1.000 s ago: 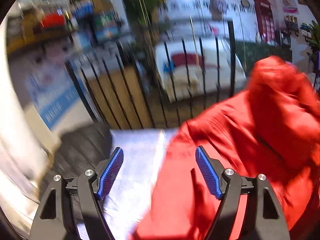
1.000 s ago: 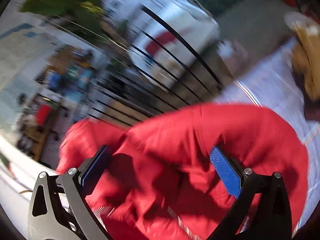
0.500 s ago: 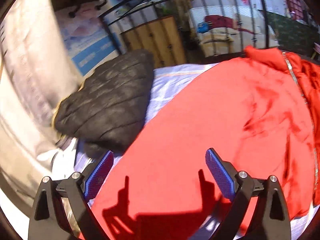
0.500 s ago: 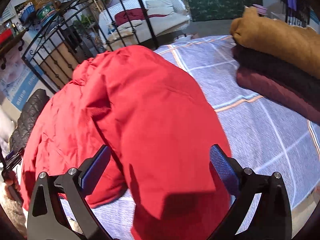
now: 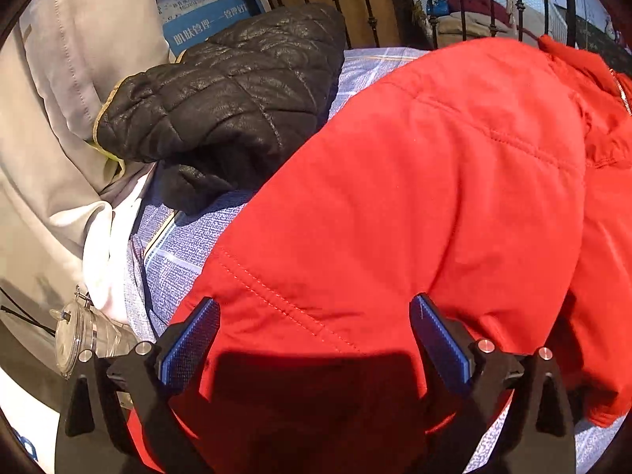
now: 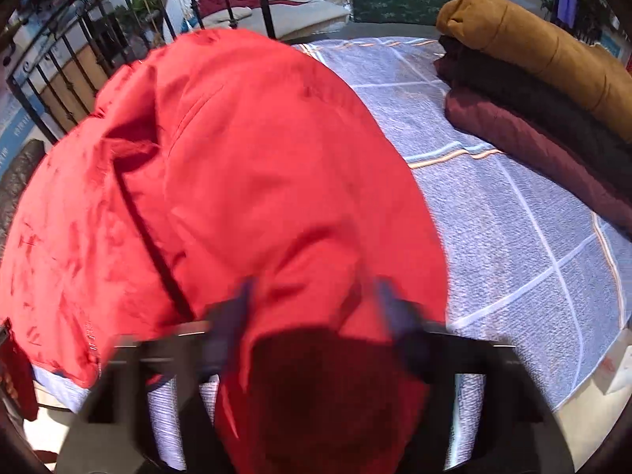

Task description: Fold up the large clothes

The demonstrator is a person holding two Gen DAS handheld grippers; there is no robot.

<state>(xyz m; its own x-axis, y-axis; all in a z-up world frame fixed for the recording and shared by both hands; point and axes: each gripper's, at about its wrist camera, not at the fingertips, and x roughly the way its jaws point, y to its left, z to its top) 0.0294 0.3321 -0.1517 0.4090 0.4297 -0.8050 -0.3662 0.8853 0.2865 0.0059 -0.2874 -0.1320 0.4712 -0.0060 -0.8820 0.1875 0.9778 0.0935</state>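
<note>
A big red padded jacket lies spread over the blue checked bedsheet. My left gripper hangs open just above the jacket's near hem, its blue pads standing on either side of the fabric and not pressing it. In the right wrist view the red jacket bulges up in a mound. My right gripper is blurred and its jaws are closing on a fold of the jacket's near edge, with red fabric filling the gap between them.
A black quilted jacket lies at the far left of the bed next to beige cloth and a clear plastic jar. Folded mustard, dark and maroon garments are stacked at the right. Black iron bed rails stand behind.
Both grippers have dropped toward the bed, and the jacket now lies spread on it. The right jaws have gone from wide open to closing on the red fabric. The left stays open.
</note>
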